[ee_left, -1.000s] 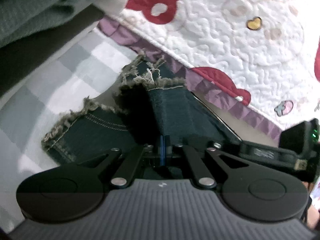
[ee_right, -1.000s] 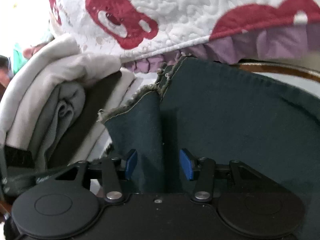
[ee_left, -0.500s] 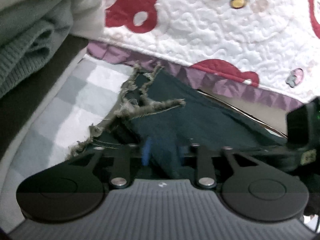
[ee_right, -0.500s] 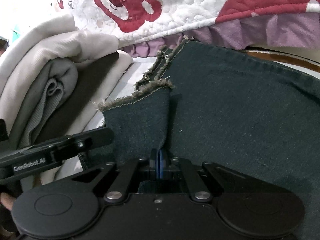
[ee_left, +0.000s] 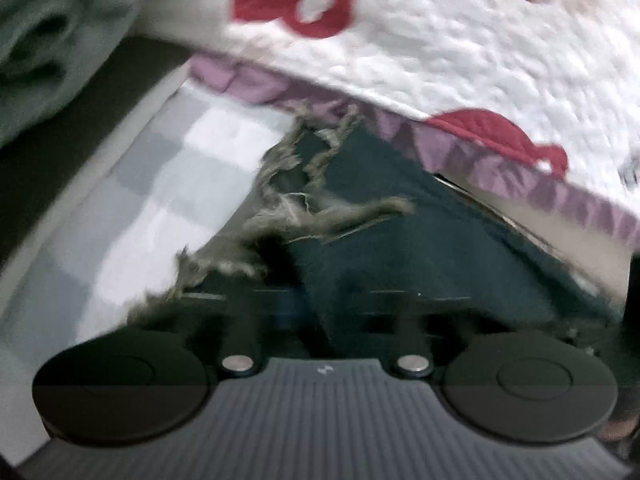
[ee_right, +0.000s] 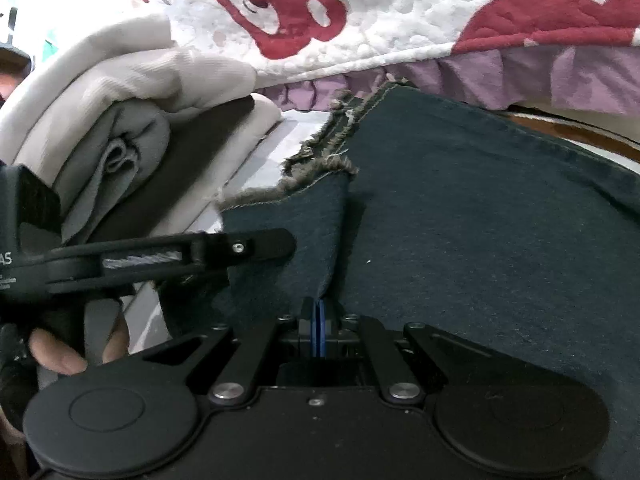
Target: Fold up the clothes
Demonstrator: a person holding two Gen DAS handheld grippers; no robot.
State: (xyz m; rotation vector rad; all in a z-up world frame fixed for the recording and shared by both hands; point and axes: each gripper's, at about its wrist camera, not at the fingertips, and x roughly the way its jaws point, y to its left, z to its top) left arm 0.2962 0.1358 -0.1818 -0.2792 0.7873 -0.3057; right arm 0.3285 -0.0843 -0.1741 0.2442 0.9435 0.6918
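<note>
A dark denim garment (ee_left: 420,240) with a frayed hem (ee_left: 280,216) lies on a grey checked sheet (ee_left: 160,184). In the blurred left wrist view, my left gripper (ee_left: 344,308) is open, with a raised fold of the denim standing between its spread fingers. The right wrist view shows the denim (ee_right: 480,240) spread flat, with one frayed flap (ee_right: 320,168) pulled up. My right gripper (ee_right: 319,312) is shut on that flap's lower edge. The left gripper's finger (ee_right: 240,246) reaches in from the left, just beside the flap.
A white quilt (ee_right: 400,20) with red bears and a purple frill hangs over the far side. A stack of folded grey and beige clothes (ee_right: 120,128) sits at the left. A hand (ee_right: 60,356) holds the left tool.
My left gripper, shut on the denim a second ago, has opened. My right gripper closed on the frayed flap half a second ago and still holds it. The left view has drawn nearer the hem.
</note>
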